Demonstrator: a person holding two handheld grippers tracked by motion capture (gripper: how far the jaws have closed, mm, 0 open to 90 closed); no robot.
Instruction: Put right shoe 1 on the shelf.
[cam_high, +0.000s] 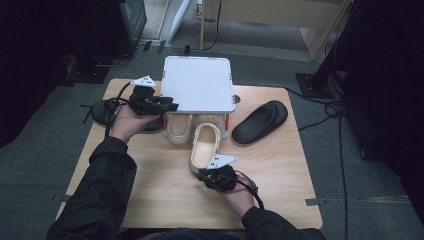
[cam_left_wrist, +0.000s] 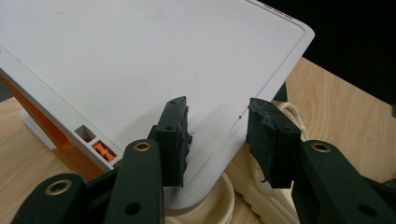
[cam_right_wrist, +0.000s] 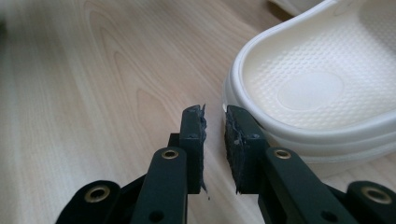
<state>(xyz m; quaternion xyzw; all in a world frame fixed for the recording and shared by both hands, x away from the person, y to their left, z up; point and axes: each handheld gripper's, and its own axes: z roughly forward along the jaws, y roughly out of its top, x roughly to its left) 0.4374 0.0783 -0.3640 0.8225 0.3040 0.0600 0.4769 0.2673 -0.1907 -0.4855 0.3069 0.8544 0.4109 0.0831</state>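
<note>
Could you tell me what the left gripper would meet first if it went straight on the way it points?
Most likely the white lid: the left gripper points at its near edge, jaws apart with nothing between. Depth is hard to judge.

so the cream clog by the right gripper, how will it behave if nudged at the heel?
The cream clog looks like moulded foam, so probably light and a bit springy. It sits flat on its sole on the table, so it should slide, not tip. Its dimpled footbed and thick rim suggest decent grip.
</note>
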